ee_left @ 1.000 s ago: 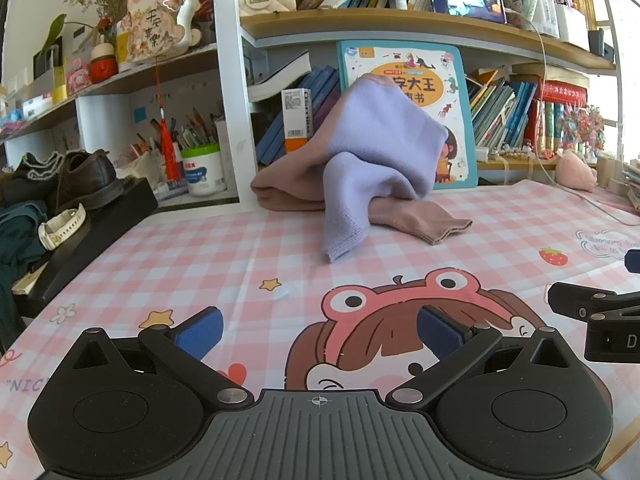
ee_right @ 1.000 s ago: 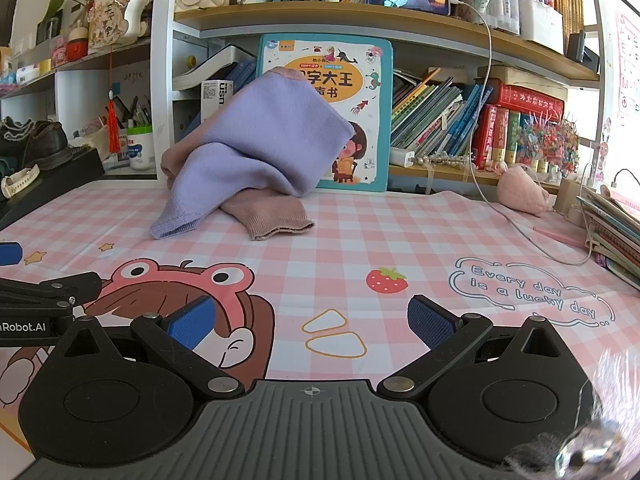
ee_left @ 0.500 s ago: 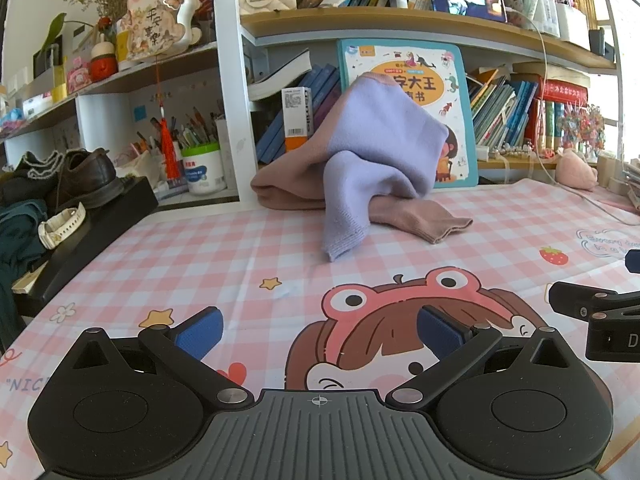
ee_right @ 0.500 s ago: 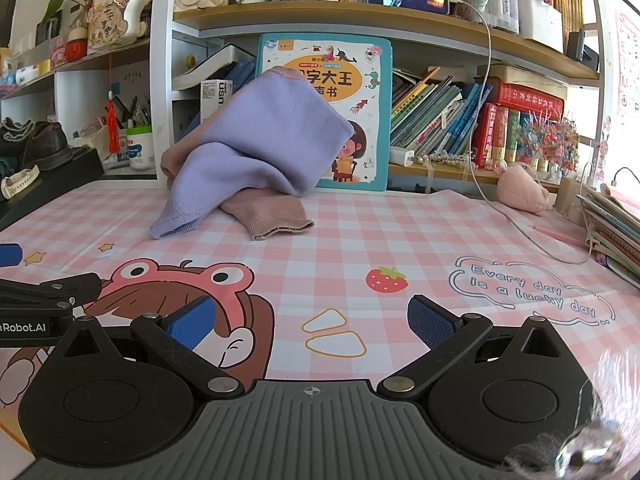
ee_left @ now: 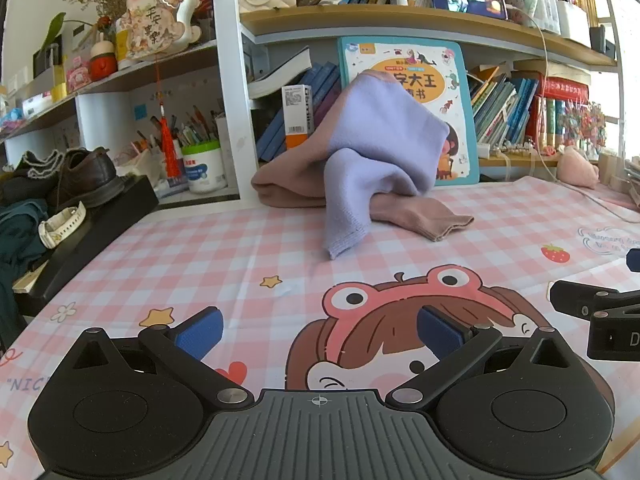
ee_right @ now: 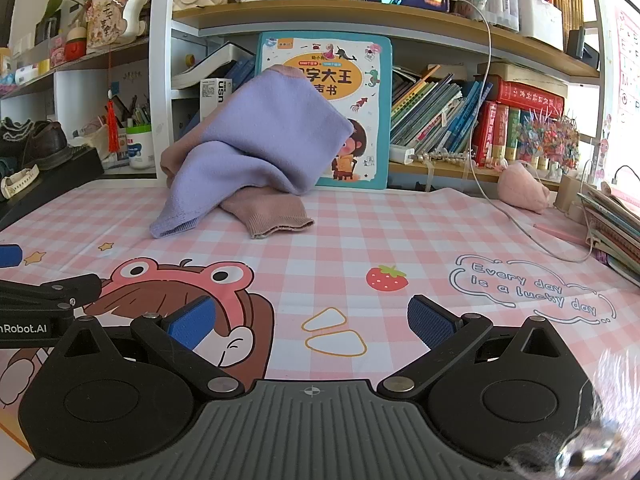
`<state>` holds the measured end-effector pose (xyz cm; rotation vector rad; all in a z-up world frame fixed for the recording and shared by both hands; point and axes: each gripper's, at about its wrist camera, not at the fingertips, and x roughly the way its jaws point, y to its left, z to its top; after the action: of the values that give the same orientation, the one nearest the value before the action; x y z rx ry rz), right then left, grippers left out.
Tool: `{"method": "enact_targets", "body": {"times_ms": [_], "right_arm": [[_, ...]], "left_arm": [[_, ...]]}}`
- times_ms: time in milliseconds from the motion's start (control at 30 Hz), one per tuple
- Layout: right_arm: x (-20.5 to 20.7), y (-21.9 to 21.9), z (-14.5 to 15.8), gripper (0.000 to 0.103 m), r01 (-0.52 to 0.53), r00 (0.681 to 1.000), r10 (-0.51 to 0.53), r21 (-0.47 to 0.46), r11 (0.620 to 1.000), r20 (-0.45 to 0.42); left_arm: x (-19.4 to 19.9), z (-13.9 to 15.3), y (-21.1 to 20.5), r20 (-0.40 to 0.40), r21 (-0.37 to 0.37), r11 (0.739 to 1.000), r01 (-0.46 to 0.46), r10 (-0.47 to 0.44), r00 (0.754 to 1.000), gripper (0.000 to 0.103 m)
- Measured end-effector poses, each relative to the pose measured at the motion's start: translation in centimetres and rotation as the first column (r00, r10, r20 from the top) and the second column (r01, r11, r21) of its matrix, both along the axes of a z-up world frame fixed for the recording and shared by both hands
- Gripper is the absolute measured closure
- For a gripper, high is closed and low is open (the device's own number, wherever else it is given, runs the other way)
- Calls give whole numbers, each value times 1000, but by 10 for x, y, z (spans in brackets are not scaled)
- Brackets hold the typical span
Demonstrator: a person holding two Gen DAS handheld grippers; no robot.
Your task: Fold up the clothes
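Note:
A crumpled knit garment, lavender (ee_left: pixel 384 148) over dusty pink (ee_left: pixel 420 216), lies heaped at the far edge of the table against a children's book (ee_left: pixel 404 76). It also shows in the right wrist view (ee_right: pixel 272 136), with a pink sleeve end (ee_right: pixel 276 216) toward me. My left gripper (ee_left: pixel 320 332) is open and empty, low over the tablecloth, well short of the garment. My right gripper (ee_right: pixel 312 320) is open and empty, also short of it. Each gripper's tip shows at the edge of the other's view.
The table has a pink checked cloth (ee_right: pixel 400 240) with a cartoon print. Bookshelves (ee_right: pixel 440 120) stand behind. A black box with shoes and a watch (ee_left: pixel 80 208) sits at the left. A white cable (ee_right: pixel 520 232) and stacked books (ee_right: pixel 612 232) lie at the right.

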<state>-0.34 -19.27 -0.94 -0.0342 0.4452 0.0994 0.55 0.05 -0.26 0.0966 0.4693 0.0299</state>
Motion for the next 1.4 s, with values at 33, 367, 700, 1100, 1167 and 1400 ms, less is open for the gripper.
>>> {"method": "enact_targets", "body": {"times_ms": [33, 367, 700, 1100, 1167, 1400], "right_arm": [[0, 0, 0, 0, 0, 1000, 0, 0, 1000, 0], [0, 0, -1, 0, 1, 1000, -1, 1, 1000, -1], [1, 0, 0, 0, 1, 1000, -1, 1, 1000, -3], [0, 0, 0, 0, 1, 1000, -1, 1, 1000, -3], [0, 0, 0, 0, 0, 1000, 0, 1, 1000, -3], [0, 1, 0, 0, -8, 1000, 8, -1, 1000, -1]], "left_arm": [[0, 0, 0, -1, -1, 1000, 0, 0, 1000, 0], [0, 0, 0, -2, -1, 1000, 1, -1, 1000, 0], [0, 0, -1, -5, 4, 1000, 5, -5, 1000, 0], [-2, -1, -4, 3, 19, 1000, 21, -21, 1000, 0], [-2, 0, -3, 6, 13, 1000, 19, -20, 1000, 0], [-2, 0, -1, 8, -7, 999, 32, -32, 999, 0]]}}
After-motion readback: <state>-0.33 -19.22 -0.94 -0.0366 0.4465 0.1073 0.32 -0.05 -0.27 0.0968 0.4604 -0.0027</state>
